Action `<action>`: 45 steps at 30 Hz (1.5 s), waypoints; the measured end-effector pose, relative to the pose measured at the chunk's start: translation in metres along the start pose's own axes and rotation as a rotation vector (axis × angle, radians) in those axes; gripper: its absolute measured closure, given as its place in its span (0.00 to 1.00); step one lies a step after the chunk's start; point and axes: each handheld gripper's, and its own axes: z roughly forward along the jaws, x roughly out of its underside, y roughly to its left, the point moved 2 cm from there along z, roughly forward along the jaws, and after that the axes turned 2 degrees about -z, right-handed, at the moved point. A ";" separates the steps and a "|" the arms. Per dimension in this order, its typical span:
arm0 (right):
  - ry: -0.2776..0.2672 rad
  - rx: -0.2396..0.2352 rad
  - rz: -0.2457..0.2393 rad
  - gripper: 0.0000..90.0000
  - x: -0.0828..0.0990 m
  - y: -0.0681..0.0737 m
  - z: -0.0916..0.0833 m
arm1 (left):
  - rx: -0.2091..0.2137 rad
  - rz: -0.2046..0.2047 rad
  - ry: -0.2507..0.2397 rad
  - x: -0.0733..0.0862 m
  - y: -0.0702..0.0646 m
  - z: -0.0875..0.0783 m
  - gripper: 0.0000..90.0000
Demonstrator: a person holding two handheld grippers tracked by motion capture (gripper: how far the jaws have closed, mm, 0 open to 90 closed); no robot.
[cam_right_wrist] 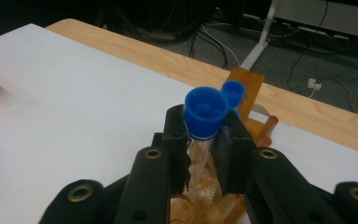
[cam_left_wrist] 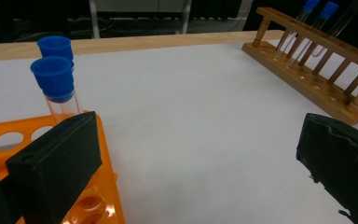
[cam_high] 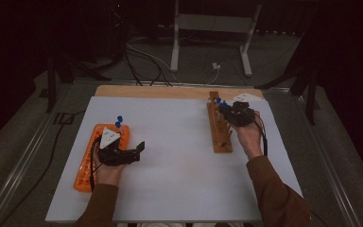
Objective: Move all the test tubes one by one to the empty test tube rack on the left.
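Tube (cam_right_wrist: 200,140) upright, blue cap (cam_right_wrist: 206,112) uppermost, clamped by right gripper (cam_right_wrist: 204,154) over wooden rack (cam_high: 220,128). Left gripper (cam_high: 141,147) spread wide above bare white tabletop (cam_high: 175,142).

Clear, glossy tube (cam_right_wrist: 199,154) with a smooth blue plastic cap (cam_right_wrist: 206,112), pinched between matt black tongs (cam_right_wrist: 204,154) with rubbery pads. Pale, unvarnished wood on the rack (cam_high: 220,127), dowels smooth. Shiny orange moulded plastic on the tray (cam_left_wrist: 9,140). Matt white sheet over the desk (cam_high: 179,165), with a bare wooden edge beyond.
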 end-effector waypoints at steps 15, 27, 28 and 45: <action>-0.034 -0.027 0.007 0.85 -0.014 -0.006 -0.020 | 0.010 -0.003 0.016 0.002 0.000 0.004 0.01; -0.051 -0.067 -0.035 0.85 -0.019 0.005 -0.029 | 0.010 -0.006 0.011 0.001 0.000 0.003 0.01; -0.049 -0.077 -0.034 0.85 -0.019 0.007 -0.030 | 0.011 -0.009 0.010 0.001 0.000 0.003 0.01; -0.041 -0.193 -0.043 0.85 -0.012 0.036 -0.027 | 0.000 0.026 0.004 -0.001 -0.011 0.005 0.01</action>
